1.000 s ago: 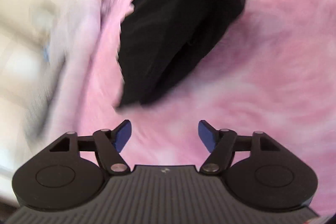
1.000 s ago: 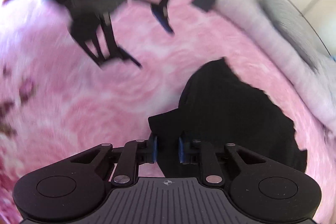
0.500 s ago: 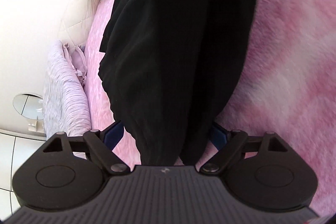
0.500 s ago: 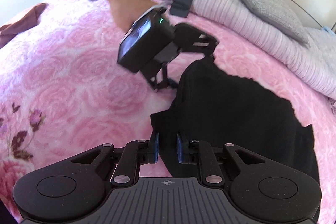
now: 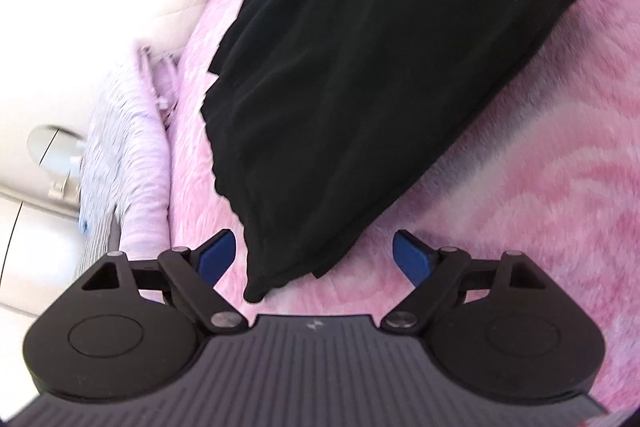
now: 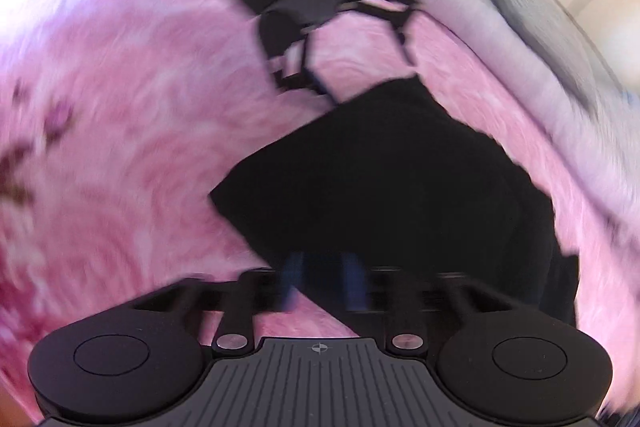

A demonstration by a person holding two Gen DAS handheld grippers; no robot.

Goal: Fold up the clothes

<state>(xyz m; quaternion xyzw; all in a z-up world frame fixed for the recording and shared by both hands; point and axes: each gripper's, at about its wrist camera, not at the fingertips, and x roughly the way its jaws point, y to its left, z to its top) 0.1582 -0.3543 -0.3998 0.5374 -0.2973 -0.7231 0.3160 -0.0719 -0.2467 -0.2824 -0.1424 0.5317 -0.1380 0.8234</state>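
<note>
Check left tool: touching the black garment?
Apart. In the left wrist view, the left tool is open, and pink blanket shows between each blue pad and the black garment, whose corner lies between them.

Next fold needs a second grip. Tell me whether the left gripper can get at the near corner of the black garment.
Probably yes. The left gripper is open, and the black garment has its near corner lying between the fingers on the pink blanket, nothing covering it.
</note>
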